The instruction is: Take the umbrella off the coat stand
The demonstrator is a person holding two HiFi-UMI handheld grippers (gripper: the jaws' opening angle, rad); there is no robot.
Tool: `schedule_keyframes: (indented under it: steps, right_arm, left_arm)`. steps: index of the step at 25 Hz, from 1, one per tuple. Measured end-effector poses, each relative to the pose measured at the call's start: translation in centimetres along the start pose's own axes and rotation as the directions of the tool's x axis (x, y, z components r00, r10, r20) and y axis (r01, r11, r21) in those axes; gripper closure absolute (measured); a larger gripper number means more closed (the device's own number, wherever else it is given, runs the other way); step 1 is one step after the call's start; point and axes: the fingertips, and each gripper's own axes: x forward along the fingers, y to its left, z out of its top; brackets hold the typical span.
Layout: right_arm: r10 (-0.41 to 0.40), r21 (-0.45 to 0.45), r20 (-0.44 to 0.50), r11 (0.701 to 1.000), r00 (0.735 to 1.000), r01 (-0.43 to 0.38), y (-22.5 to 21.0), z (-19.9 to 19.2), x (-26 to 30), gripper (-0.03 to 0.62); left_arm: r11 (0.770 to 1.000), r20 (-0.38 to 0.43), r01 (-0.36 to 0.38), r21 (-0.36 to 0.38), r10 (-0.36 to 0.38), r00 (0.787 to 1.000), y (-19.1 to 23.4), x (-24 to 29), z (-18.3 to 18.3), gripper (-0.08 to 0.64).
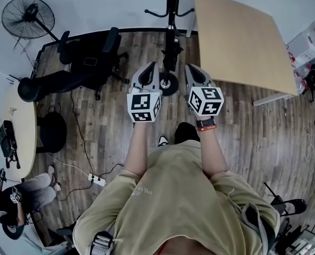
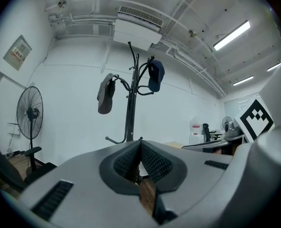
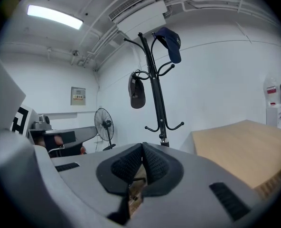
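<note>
The black coat stand [image 1: 173, 4] rises straight ahead of me, and its round base [image 1: 168, 83] sits on the wooden floor. A dark folded thing, seemingly the umbrella [image 1: 171, 51], hangs low along the pole. In both gripper views my own jaws hide that low part. A grey cap [image 2: 105, 95] and a dark blue cap [image 2: 155, 76] hang on the upper hooks. My left gripper [image 1: 148, 70] and right gripper [image 1: 196, 72] are held level side by side just short of the stand. Both are shut with nothing between the pads.
A light wooden table [image 1: 242, 36] stands right of the stand. A black office chair [image 1: 88, 62] and a floor fan [image 1: 27, 16] stand to the left. A power strip [image 1: 97, 180] with cables lies on the floor. A person [image 1: 14, 201] sits at lower left.
</note>
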Motion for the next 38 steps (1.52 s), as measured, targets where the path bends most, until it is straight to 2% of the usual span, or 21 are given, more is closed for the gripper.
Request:
schedule_keyframes:
  steps: [9, 17, 29, 38]
  right_arm:
    - [0.046, 0.018, -0.031, 0.999, 0.998, -0.045, -3.6, -2.6, 3.9, 0.575]
    - [0.085, 0.054, -0.072, 0.995, 0.994, -0.081, -6.9, -5.9, 8.0, 0.575]
    - [0.110, 0.090, -0.148, 0.991, 0.983, -0.097, -9.4, -10.6, 11.9, 0.575]
    - [0.143, 0.094, -0.168, 0.987, 0.975, -0.128, -10.6, -12.6, 13.1, 0.569]
  left_arm:
    - [0.999, -0.040, 0.026, -0.034, -0.028, 0.999, -0.9, 5.9, -3.5, 0.537]
    - [1.000, -0.076, 0.019, -0.020, -0.020, 0.997, -0.3, 10.1, -6.4, 0.537]
    - [0.998, -0.137, 0.018, -0.058, -0.026, 0.990, 0.4, 13.4, -11.0, 0.537]
    - [0.997, -0.155, 0.021, -0.078, -0.033, 0.987, -0.2, 14.9, -13.3, 0.537]
